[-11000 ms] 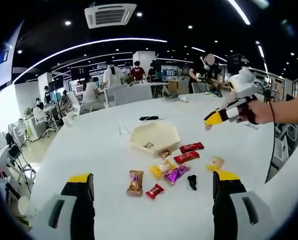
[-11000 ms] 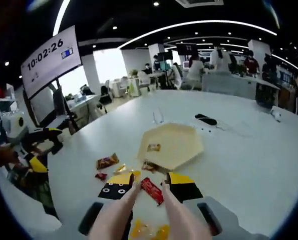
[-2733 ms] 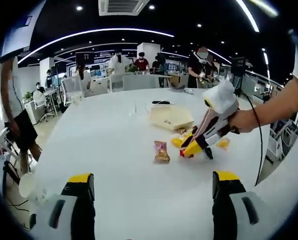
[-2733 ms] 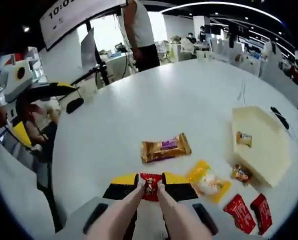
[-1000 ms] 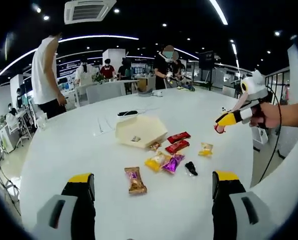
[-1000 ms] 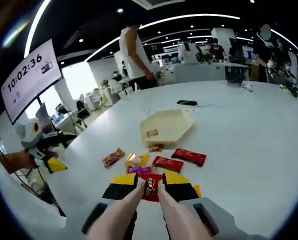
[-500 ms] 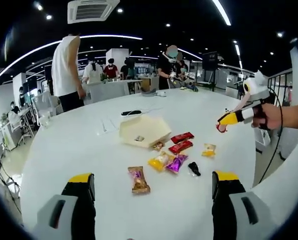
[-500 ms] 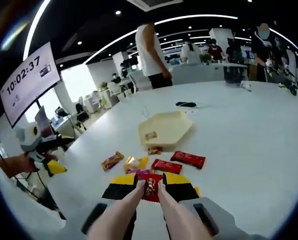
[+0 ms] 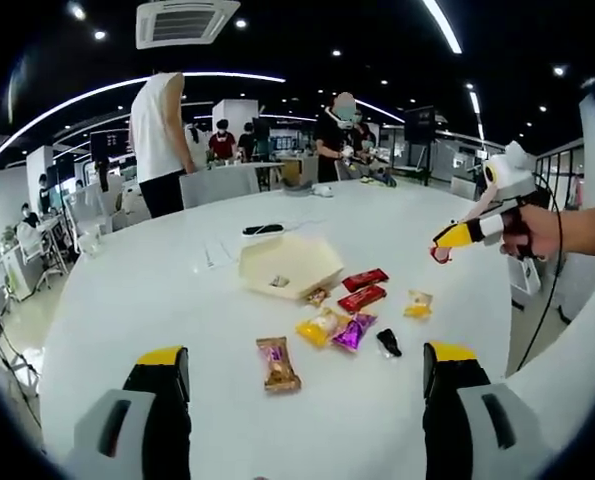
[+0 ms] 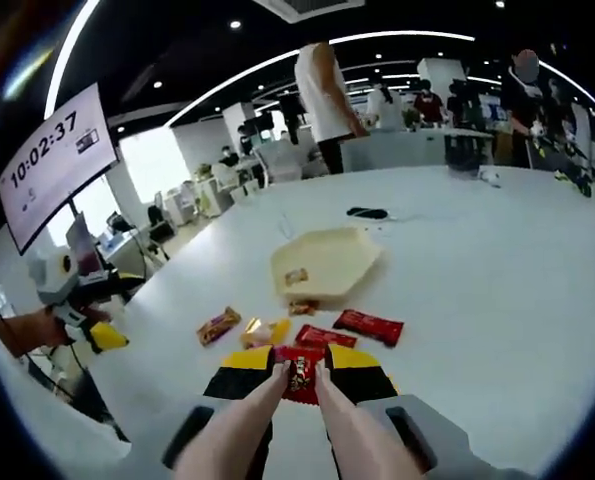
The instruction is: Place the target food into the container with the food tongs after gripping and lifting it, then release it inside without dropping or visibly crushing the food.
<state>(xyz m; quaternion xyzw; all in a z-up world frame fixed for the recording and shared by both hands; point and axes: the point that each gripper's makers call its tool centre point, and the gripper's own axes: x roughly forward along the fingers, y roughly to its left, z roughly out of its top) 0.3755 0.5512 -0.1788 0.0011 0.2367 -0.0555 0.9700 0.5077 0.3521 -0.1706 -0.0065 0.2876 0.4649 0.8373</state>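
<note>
In the right gripper view, the right hand-held gripper (image 10: 298, 371) is closed on a small red candy (image 10: 299, 373), pinched between the pale tongs (image 10: 239, 430) that run forward from its yellow-and-black jaws; the candy hangs above the white worktop (image 10: 477, 300). Ahead of this hand-held gripper lies the cream hexagonal container (image 10: 326, 262), with one small wrapped sweet (image 10: 296, 276) inside it and another just at its near edge. Between the hand-held gripper and the container lie two red bars (image 10: 369, 325), and a little to the left a yellow packet (image 10: 262, 331) and a brown-and-purple bar (image 10: 218, 325). Far to the left a hand holds the left hand-held gripper (image 10: 105, 341) off the worktop's edge. In the left gripper view, the left hand-held gripper (image 9: 302, 375) has its jaws standing wide apart with nothing between them. Ahead of it sit the same container (image 9: 289, 266) and the scattered sweets, a brown bar (image 9: 277, 364) nearest. Up and to the right, the right hand-held gripper (image 9: 442, 250) is raised above the worktop (image 9: 127, 300).
</note>
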